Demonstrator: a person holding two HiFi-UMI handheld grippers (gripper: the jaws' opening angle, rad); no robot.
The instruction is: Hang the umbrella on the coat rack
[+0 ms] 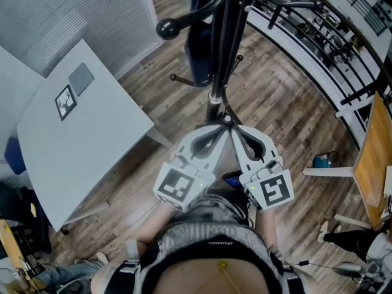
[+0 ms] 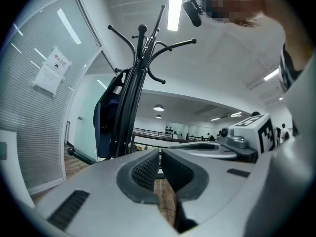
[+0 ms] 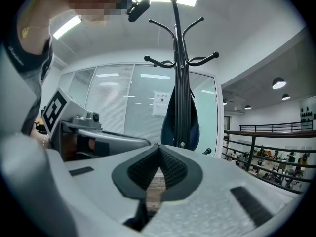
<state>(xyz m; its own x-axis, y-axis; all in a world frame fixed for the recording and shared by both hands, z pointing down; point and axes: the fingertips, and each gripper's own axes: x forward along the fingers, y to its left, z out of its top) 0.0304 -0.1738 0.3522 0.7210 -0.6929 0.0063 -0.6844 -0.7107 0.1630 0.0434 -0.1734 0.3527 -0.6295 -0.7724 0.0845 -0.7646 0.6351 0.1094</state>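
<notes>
The black coat rack (image 1: 223,35) stands straight ahead of me, hooks spreading at its top (image 2: 143,31) (image 3: 174,4). A dark blue folded umbrella (image 1: 199,48) hangs along its pole, showing in the left gripper view (image 2: 104,125) and the right gripper view (image 3: 169,118). My left gripper (image 1: 222,127) and right gripper (image 1: 234,129) are side by side, tips almost touching each other, pointing level at the pole's lower part. Both sets of jaws are shut with nothing between them (image 2: 160,151) (image 3: 159,146). Neither touches the umbrella.
A white table (image 1: 98,139) with a marker card (image 1: 65,101) and grey pad (image 1: 81,78) stands at left. A black railing (image 1: 306,29) curves along the right. A wooden tabletop (image 1: 373,158) sits at far right. Glass partition walls are behind the rack.
</notes>
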